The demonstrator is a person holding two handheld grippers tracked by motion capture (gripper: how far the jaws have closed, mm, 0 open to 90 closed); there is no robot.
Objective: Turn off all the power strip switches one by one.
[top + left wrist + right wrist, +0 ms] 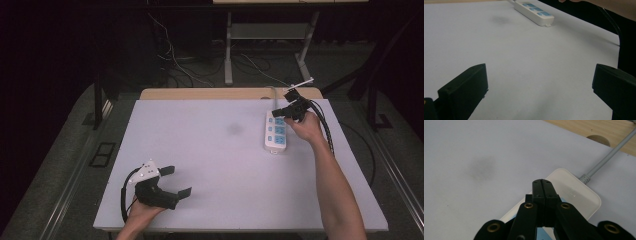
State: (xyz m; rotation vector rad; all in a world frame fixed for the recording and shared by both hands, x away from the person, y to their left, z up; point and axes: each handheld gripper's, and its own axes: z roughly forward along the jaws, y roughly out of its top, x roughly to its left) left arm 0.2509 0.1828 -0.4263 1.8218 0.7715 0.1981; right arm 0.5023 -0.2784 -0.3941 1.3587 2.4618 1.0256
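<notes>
Two hand-held grippers are in use. Your right hand-held gripper [286,111] is positioned over the far end of the white power strip [276,131], close to where its grey cable [607,157] enters the housing. Its jaws are fully closed against each other with nothing between them; whether the tips touch the housing cannot be told. The power strip lies flat on the white table [210,150], toward the far right part of the surface, its blue sockets [535,9] facing up. Your left hand-held gripper [175,181] rests low at the near left corner of the table, well apart from the power strip. Its jaws stand wide open and hold nothing. A faint dark smudge [233,128] marks the table left of the power strip.
</notes>
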